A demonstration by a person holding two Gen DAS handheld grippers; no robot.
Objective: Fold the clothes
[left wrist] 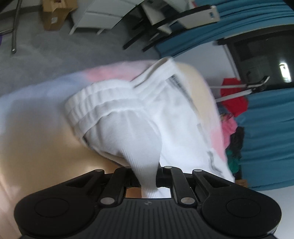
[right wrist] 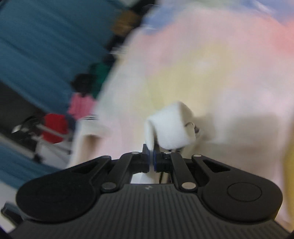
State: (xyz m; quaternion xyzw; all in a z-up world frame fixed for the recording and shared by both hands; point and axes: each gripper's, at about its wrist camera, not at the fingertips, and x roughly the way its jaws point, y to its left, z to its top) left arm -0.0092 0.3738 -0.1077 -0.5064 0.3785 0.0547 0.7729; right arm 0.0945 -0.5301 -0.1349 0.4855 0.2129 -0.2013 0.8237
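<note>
My left gripper (left wrist: 147,172) is shut on a white ribbed sock (left wrist: 128,125), which bunches and hangs in front of it over a pastel pink, blue and yellow cloth (left wrist: 46,103). My right gripper (right wrist: 151,158) is shut on a white piece of sock fabric (right wrist: 170,128) that curls up just past the fingertips. Behind it lies the same pastel cloth (right wrist: 211,73). The right wrist view is heavily blurred.
Teal curtains (left wrist: 266,128) hang behind, with a pile of red, pink and green clothes (left wrist: 233,103) by a tripod. The clothes pile (right wrist: 55,126) also shows in the right wrist view. Chairs, a white cabinet and a cardboard box (left wrist: 53,16) stand on grey carpet.
</note>
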